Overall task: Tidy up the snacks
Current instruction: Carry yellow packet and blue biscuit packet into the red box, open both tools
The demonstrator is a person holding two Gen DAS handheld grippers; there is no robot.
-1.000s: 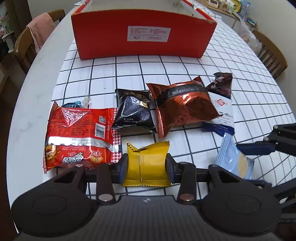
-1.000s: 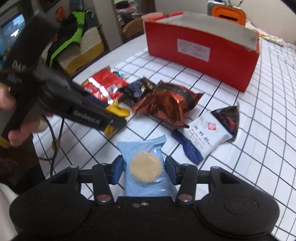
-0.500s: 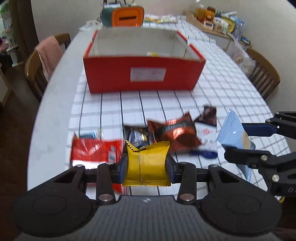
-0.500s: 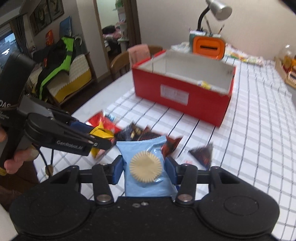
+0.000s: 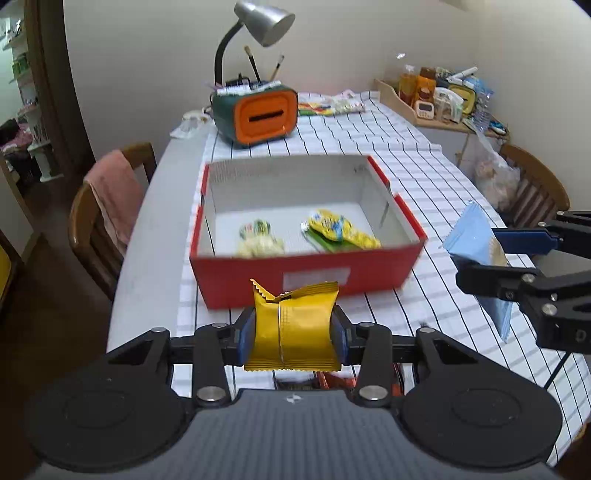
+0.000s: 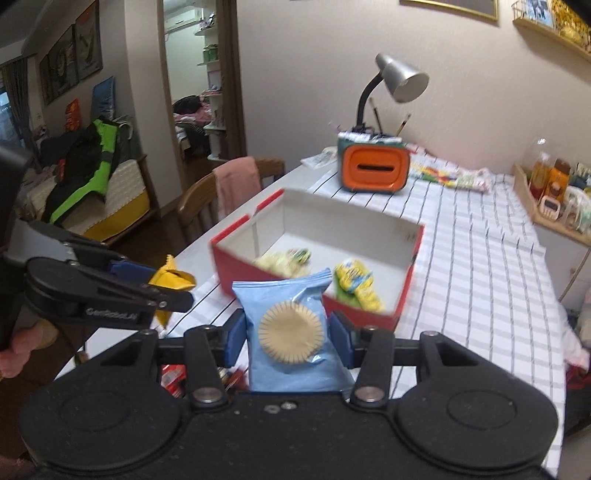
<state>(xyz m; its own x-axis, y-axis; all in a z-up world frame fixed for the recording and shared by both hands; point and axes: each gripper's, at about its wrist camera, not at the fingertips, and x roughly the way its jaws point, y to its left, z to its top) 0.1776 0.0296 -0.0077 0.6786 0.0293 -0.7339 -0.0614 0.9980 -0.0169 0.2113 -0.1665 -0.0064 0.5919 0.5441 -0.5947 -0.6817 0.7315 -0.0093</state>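
Two hand-held claws hover above a long desk (image 5: 424,166) covered in a white cloth with a dark grid pattern. The left claw (image 5: 291,336) is pinching a yellow snack packet (image 5: 293,328) between its blue pads, the packet standing upright with its crimped top edge pointing up. The right claw (image 6: 288,338) is pinching a light blue snack packet (image 6: 291,332) printed with a round, ridged biscuit — it too stands upright between blue pads. In the left wrist view, the right claw appears at the right edge, level with the left one, the blue packet seen edge-on.

Just ahead of both claws sits an open red cardboard box (image 5: 306,273) with a white interior and a white label on its near wall. Two snack packets already lie on its floor: a pale one (image 5: 260,240) toward the left and a yellow-and-green one (image 5: 341,230) toward the right. Both held packets are in the air short of the box's near wall.

Beyond the box stands an orange-fronted desk organiser (image 5: 258,114) holding brushes, with a grey gooseneck lamp (image 5: 264,22) above it. A wooden chair (image 5: 110,206) draped with a pink towel stands at the desk's left side.
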